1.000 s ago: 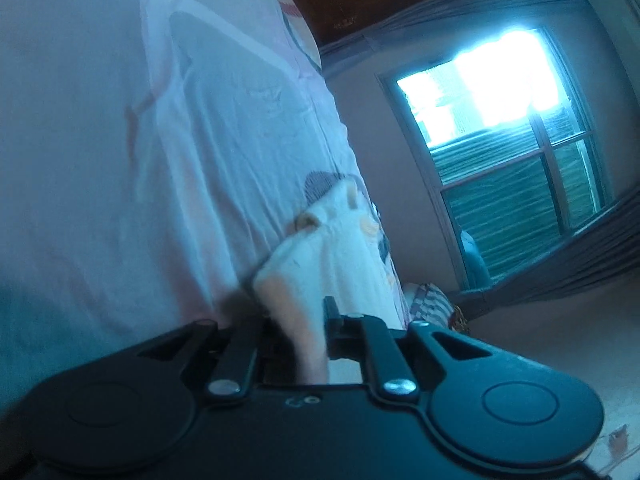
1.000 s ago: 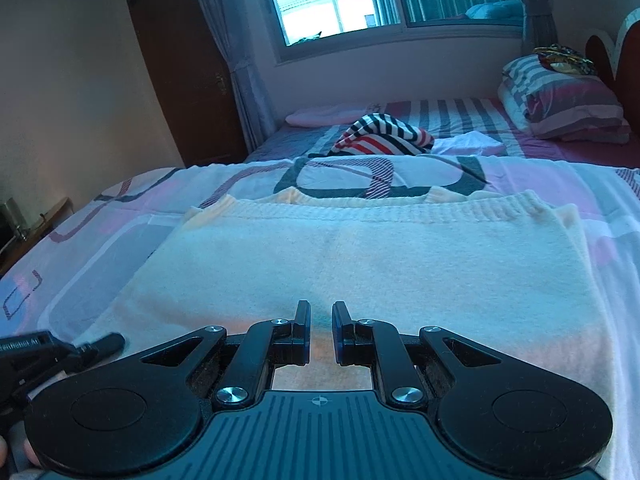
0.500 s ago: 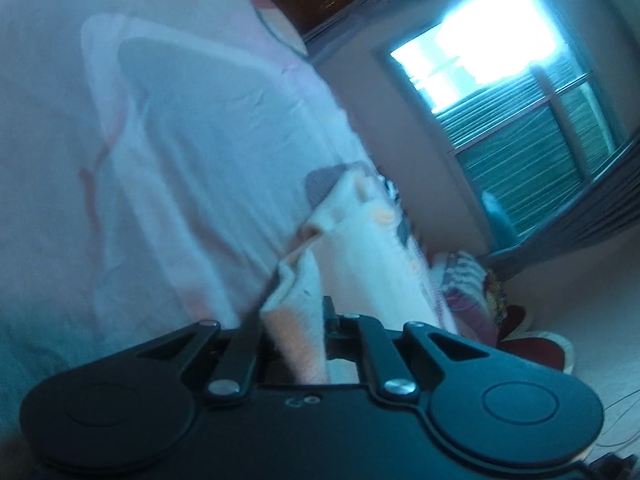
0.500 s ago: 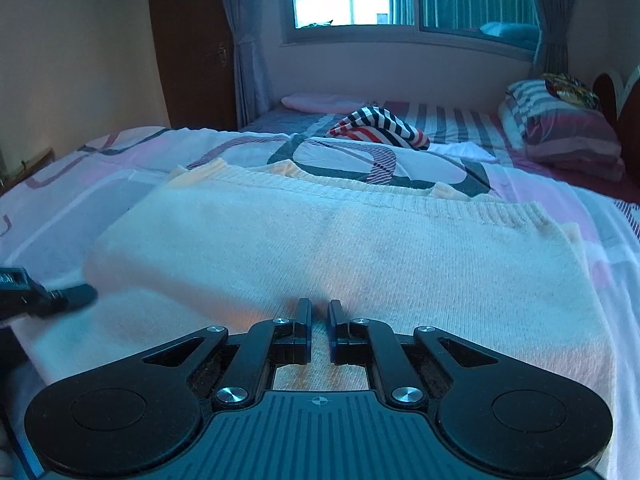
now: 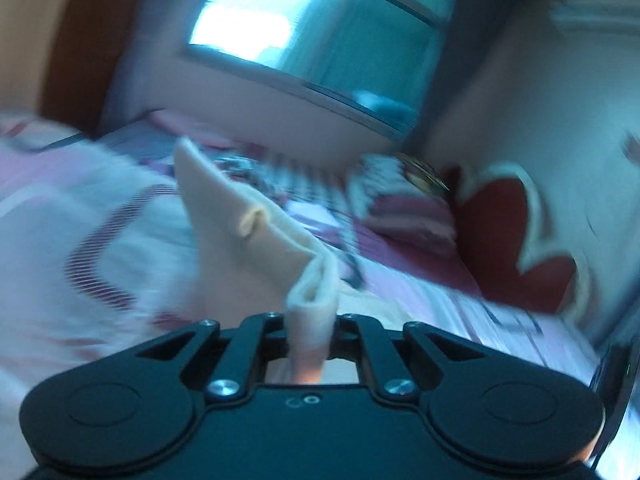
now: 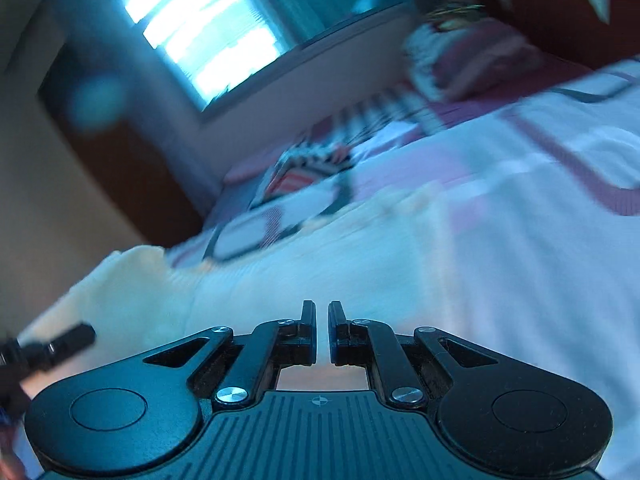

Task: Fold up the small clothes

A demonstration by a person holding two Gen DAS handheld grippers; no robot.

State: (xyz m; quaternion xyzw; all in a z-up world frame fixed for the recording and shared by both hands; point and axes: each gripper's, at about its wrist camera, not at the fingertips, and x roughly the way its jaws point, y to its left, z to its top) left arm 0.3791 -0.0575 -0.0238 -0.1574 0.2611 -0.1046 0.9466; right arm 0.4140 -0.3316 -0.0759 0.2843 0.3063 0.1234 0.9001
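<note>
Lifting sweater [image 5: 248, 236] edge off bed [image 5: 80, 240], clenched in left gripper [image 5: 310, 320] since before; right gripper [image 6: 322, 332] nipping hem, fold starting.

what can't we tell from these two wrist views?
- Left wrist: how much of the sweater is lifted; motion blur, gripper body hides its lower part.
- Right wrist: whether the right gripper pinches cloth; nearly shut, contact blurred.
- Both: bedspread pattern, smeared.

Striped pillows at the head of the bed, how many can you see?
1 that I can make out: a striped pillow lying against the red headboard. Motion blur may be hiding another in the stack.
</note>
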